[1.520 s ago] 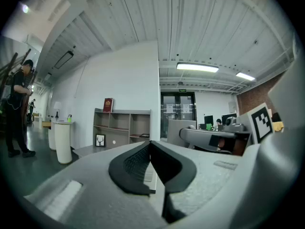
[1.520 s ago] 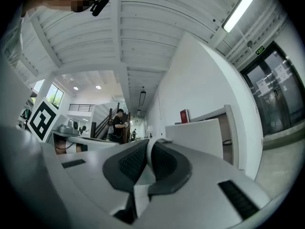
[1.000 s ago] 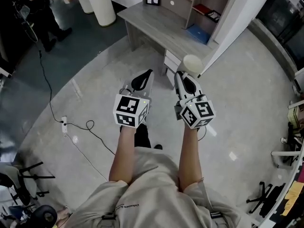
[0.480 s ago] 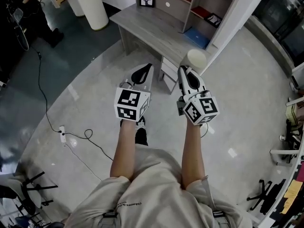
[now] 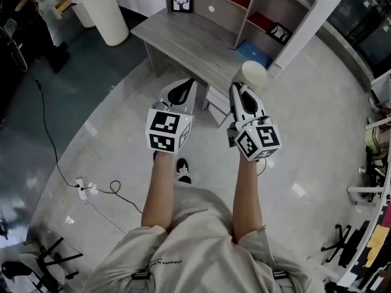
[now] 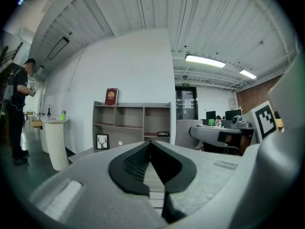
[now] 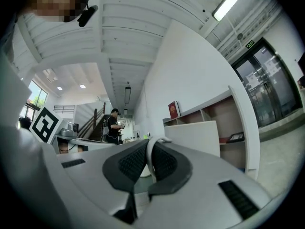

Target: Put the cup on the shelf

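Right tongs [image 5: 239,91] are clamped on the white cup [image 5: 253,76]. The right gripper view shows the pads pinching its thin wall, with the rim arcing up between them. Cup is in the air, not on the shelf [image 5: 305,14]. In the head view it sits just past the tong tips, over the near right corner of the grey wood bench [image 5: 183,41].

Left tongs [image 5: 190,83] are closed, pads together, with nothing between them. They're level with the right ones and well apart from the cup.

Both point toward the bench, and the drawer unit [image 5: 215,102] under it shows between them.

Shelf unit stands along the back of the bench:
- deer picture frame [image 5: 180,2] in the left compartment
- blue book [image 5: 255,54] lying flat in the lower right one
- small dark frame [image 5: 281,32] one level above that
- red book [image 6: 111,97] upright on top, seen in the left gripper view

White round pedestal [image 5: 105,14] is left of the bench, and a power strip with cable [image 5: 82,185] lies on the floor.
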Tool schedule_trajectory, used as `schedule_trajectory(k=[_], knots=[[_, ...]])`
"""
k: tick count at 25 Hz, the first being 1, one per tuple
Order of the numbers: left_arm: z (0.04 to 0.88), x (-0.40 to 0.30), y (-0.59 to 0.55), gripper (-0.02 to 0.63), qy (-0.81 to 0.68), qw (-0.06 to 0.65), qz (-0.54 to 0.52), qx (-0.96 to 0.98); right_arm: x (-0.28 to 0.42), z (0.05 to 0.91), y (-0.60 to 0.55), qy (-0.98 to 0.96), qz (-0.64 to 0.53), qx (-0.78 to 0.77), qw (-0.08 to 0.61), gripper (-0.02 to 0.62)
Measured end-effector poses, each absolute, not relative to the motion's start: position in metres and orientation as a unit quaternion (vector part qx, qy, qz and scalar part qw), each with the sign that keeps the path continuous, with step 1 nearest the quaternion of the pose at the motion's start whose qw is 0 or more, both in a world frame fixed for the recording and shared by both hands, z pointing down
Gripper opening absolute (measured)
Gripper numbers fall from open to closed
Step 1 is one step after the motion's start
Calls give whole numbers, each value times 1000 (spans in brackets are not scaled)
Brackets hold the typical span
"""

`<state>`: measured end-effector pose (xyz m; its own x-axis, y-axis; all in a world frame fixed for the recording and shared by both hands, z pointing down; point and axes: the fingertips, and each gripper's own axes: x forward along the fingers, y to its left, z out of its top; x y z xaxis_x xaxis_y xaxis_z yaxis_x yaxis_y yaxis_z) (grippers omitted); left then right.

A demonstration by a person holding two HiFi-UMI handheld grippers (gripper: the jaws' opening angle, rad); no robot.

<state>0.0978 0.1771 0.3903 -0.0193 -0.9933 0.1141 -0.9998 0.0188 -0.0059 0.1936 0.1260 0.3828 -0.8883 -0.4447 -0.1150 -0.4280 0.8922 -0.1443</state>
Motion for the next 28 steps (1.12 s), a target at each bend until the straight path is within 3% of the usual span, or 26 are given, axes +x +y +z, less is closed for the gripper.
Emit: schedule_trajectory(k=[8,16,28], knots=[[397,30,145,9,-708,45,34,704,143,393,86,964,-64,-251,64,21],[406,-19,130,9,-703,65,31,707,115,376,52,944,-68,-308,98,21],[428,-64,103,9,-693,73,31,716,70,396,11,942,-76,-316,86,21]])
